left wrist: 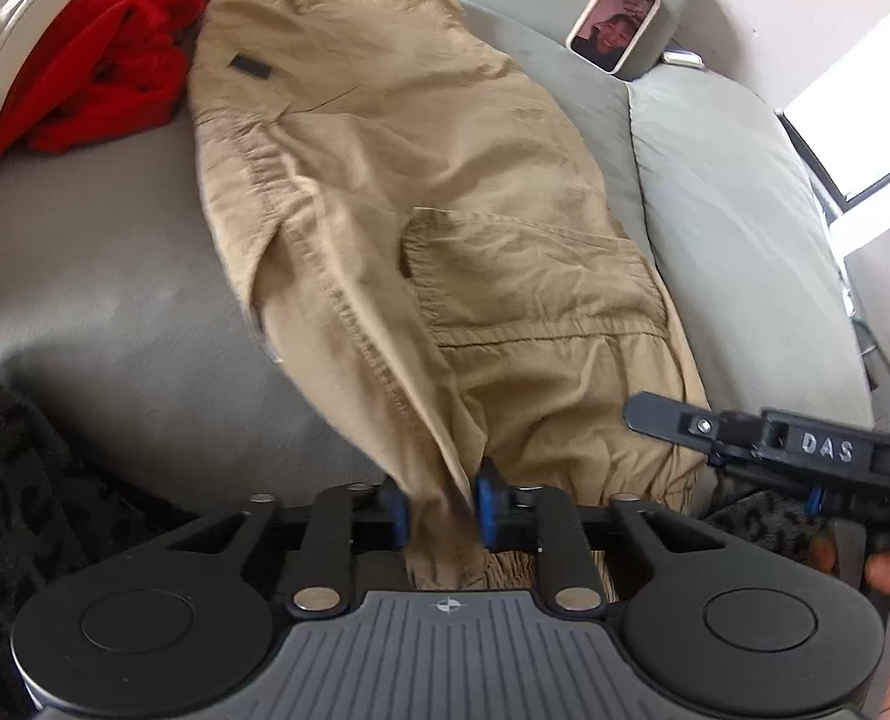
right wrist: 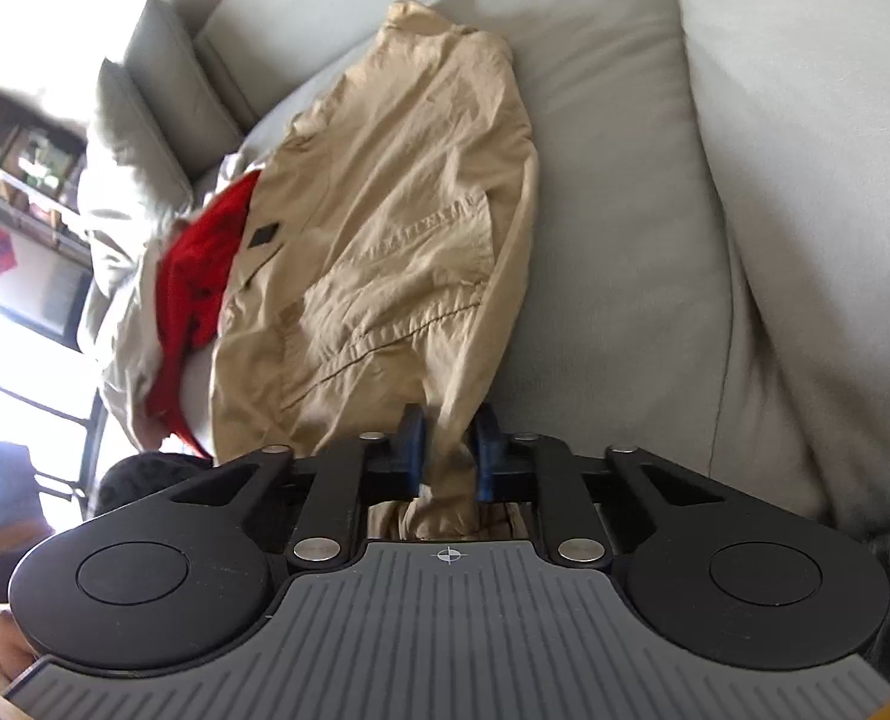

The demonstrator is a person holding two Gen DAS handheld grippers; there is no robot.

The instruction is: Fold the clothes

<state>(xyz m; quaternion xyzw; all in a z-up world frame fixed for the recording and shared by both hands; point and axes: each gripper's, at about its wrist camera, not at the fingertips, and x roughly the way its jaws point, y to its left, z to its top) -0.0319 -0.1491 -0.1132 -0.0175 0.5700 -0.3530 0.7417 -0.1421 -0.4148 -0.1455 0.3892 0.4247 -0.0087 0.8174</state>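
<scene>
Tan cargo trousers [left wrist: 420, 192] lie stretched along a grey sofa seat [left wrist: 114, 276], waistband far, cuffs near me. My left gripper [left wrist: 441, 507] is shut on the cloth of one leg near its cuff. My right gripper [right wrist: 451, 450] is shut on the other leg's cuff end of the trousers [right wrist: 384, 228]. The right gripper also shows in the left wrist view [left wrist: 763, 438], at the right beside the gathered cuff. Both hold the cloth slightly raised off the seat.
A red garment [left wrist: 108, 60] and a cream one [left wrist: 18, 18] lie bunched at the far left of the seat. A phone [left wrist: 613, 21] leans on the sofa back. A dark leopard-print cloth [left wrist: 18, 480] lies at the near left. Grey cushions [right wrist: 655, 180] flank the trousers.
</scene>
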